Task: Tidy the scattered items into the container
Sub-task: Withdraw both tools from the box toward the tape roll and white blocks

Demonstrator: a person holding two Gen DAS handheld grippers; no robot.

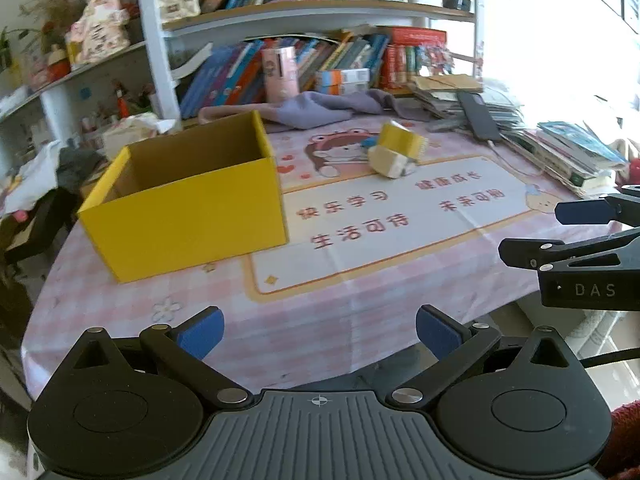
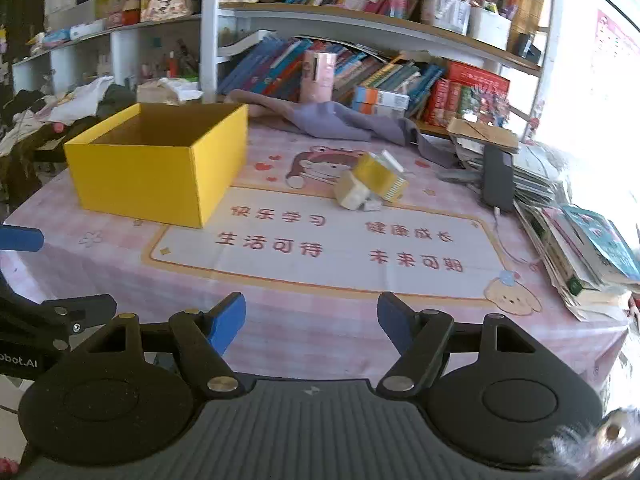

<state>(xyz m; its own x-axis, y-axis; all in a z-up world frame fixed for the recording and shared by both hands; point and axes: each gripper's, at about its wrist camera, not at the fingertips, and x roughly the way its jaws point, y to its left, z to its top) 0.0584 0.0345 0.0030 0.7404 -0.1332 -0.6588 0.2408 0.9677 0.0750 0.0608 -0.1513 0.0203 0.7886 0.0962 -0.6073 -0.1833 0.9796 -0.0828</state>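
An open yellow cardboard box (image 1: 188,204) (image 2: 160,168) stands on the pink tablecloth, left of the middle, and its inside looks empty. Right of it lie small packets in a heap: a yellow one (image 1: 402,140) (image 2: 378,176) leaning on a pale cream one (image 1: 388,162) (image 2: 352,194). My left gripper (image 1: 318,330) hovers over the table's near edge, open, nothing between its blue pads. My right gripper (image 2: 312,322) is likewise open and empty, well short of the packets. In the left wrist view the right gripper (image 1: 556,232) shows at the right edge.
A grey cloth (image 2: 340,120) and a pink cup (image 2: 318,76) lie behind the packets. Stacks of books (image 2: 580,248) and a black device (image 2: 498,178) with its cable crowd the right side. Bookshelves (image 2: 360,20) rise at the back; clothes pile up at the left.
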